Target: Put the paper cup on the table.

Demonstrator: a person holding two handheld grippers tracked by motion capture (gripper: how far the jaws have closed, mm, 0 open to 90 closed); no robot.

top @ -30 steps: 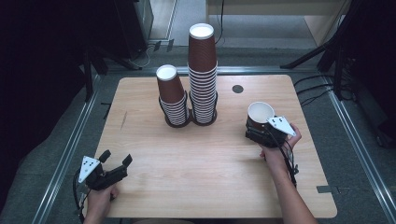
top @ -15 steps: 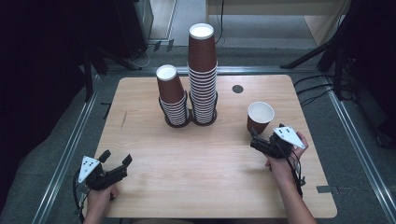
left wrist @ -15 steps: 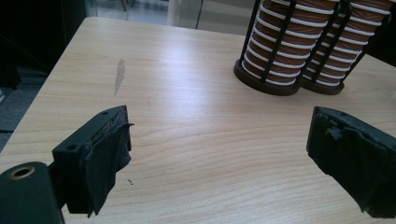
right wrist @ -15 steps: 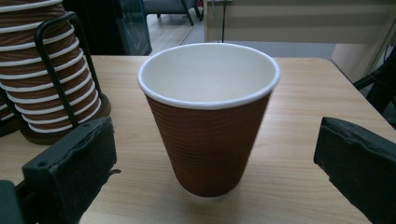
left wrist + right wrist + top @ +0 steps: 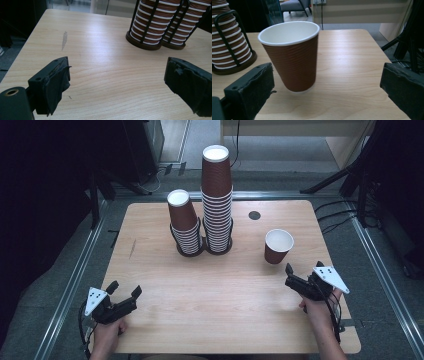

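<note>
two wire holders at the back of the wooden table (image 5: 150, 250) carry inverted brown cups, the taller stack (image 5: 217, 200) beside the shorter stack (image 5: 183, 222), a single cup (image 5: 278, 246) stands upright and empty right of them, while the right gripper (image 5: 293, 280) near it and the left gripper (image 5: 125, 292) both gape wide.
</note>
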